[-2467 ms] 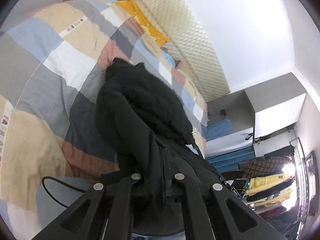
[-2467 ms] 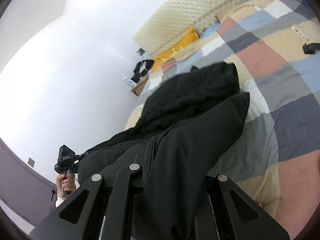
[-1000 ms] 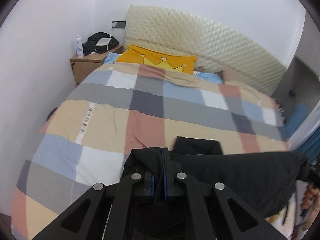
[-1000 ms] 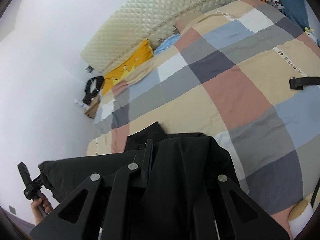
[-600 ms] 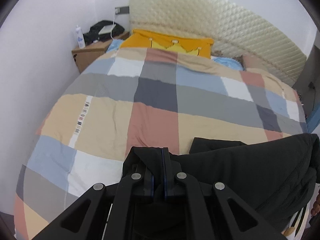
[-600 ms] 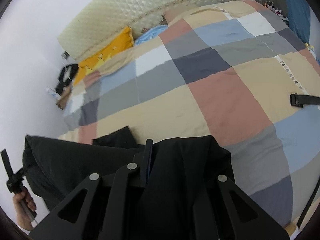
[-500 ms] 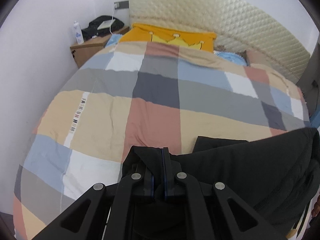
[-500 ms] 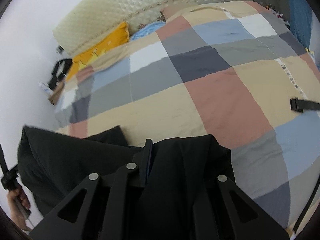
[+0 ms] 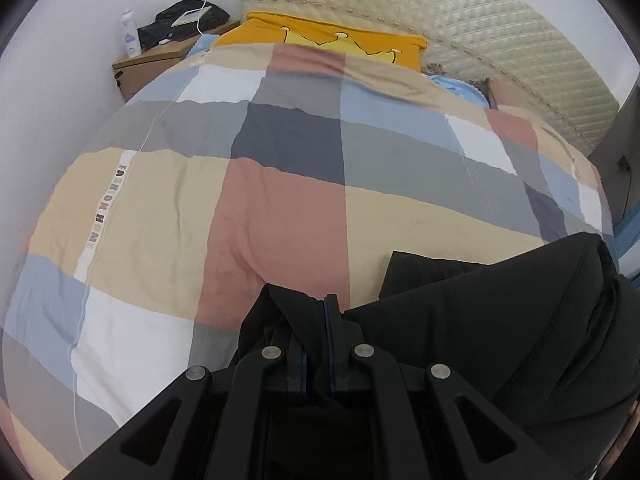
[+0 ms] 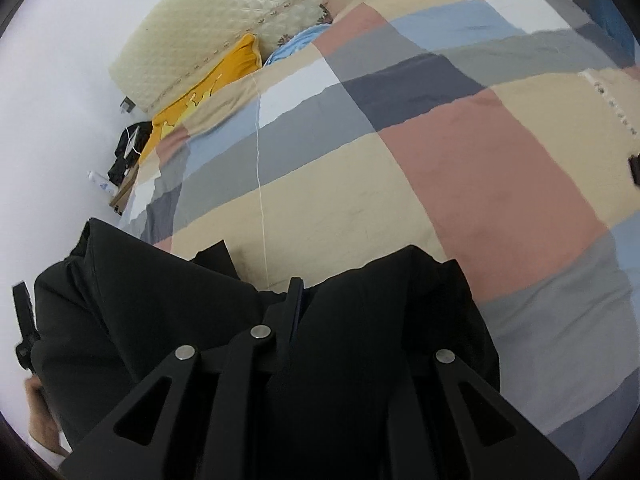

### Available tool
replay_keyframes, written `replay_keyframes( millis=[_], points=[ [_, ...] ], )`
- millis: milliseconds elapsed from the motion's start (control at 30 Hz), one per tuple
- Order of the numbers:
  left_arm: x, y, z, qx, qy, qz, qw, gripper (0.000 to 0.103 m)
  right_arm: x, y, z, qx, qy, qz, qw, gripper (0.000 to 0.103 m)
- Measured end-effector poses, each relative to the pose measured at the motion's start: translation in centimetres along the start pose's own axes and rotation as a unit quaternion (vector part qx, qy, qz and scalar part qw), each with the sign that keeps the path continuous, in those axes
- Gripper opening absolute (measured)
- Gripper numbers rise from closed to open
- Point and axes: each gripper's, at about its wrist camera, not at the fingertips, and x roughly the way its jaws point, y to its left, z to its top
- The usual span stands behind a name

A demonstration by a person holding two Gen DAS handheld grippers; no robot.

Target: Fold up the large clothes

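Note:
A large black garment [image 9: 500, 332] is held up between my two grippers above the near end of a bed. My left gripper [image 9: 316, 312] is shut on one corner of it, with cloth pinched between the blue-edged pads. My right gripper [image 10: 316, 300] is shut on the other corner [image 10: 380, 300]; the cloth drapes over its right finger and hides it. The garment stretches to the right in the left wrist view and to the left in the right wrist view [image 10: 152, 300].
The bed has a checked quilt [image 9: 280, 208] in tan, pink, grey, blue and white. An orange pillow [image 9: 332, 40] and a quilted headboard [image 9: 460, 20] are at the far end. A wooden nightstand [image 9: 148, 64] with a bottle and black bag stands far left. A black strap [image 10: 634, 168] lies on the quilt's right edge.
Both grippers have moved forward and lower over the bed with the garment stretched between them. Earlier the garment lay bunched on the quilt; now it hangs held up by both corners.

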Motion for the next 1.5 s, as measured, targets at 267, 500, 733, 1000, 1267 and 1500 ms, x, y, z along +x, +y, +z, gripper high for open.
replay_keyframes(
  millis=[267, 500, 733, 1000, 1267, 1500],
  points=[
    [-6.0, 3.9, -1.0, -0.089, -0.021, -0.125, 0.988, 0.049, -4.9, 1.0, -0.3, 0.002, -0.01, 0.015, 1.0, 0.034],
    [-18.2, 5.1, -1.8, -0.068, -0.138, -0.128, 0.9797, 0.077, -12.8, 2.7, -0.9, -0.006, -0.074, 0.01, 0.997, 0.06],
    [-26.1, 1.6, -2.8, -0.022, -0.2, -0.12, 0.9721, 0.077, -21.1, 5.9, -1.2, -0.051, -0.155, -0.007, 0.987, 0.068],
    [-27.7, -8.1, -2.4, 0.064, -0.226, -0.115, 0.9653, 0.077, -23.2, 11.7, -2.2, -0.102, -0.184, 0.017, 0.977, 0.079],
    [-21.9, -15.3, -6.9, 0.162, -0.212, -0.06, 0.9619, 0.077, -17.2, 14.5, -6.6, -0.158, -0.188, 0.005, 0.969, 0.083],
    [-13.7, -14.4, -10.1, 0.165, -0.177, -0.058, 0.9685, 0.077, -11.0, 12.8, -9.3, -0.157, -0.142, 0.01, 0.977, 0.083]
  ],
)
